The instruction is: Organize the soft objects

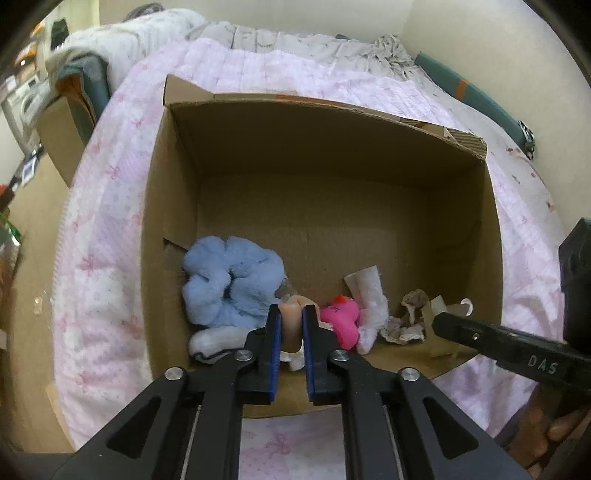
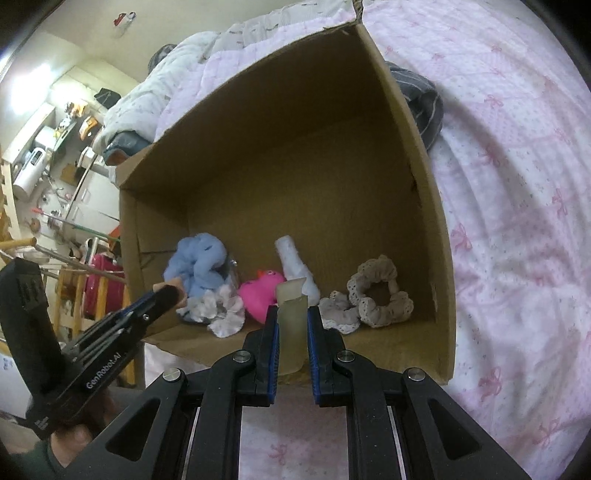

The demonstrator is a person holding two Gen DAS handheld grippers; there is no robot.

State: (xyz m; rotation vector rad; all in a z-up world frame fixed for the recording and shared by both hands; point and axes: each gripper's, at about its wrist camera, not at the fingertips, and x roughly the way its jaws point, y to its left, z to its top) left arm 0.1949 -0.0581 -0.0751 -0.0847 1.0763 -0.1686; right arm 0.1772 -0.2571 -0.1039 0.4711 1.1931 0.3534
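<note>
An open cardboard box lies on a pink bed. Inside along its near edge are a blue fluffy scrunchie, a pink duck toy, a white roll, a white scrunchie and beige lace scrunchies. My left gripper is shut on a peach soft piece over the box's near edge. My right gripper is shut on a pale translucent soft block.
The pink bow-print quilt surrounds the box. A grey striped cloth lies beyond the box's right wall. A white duvet is piled at the head of the bed. Room clutter and shelves stand off the bed's left side.
</note>
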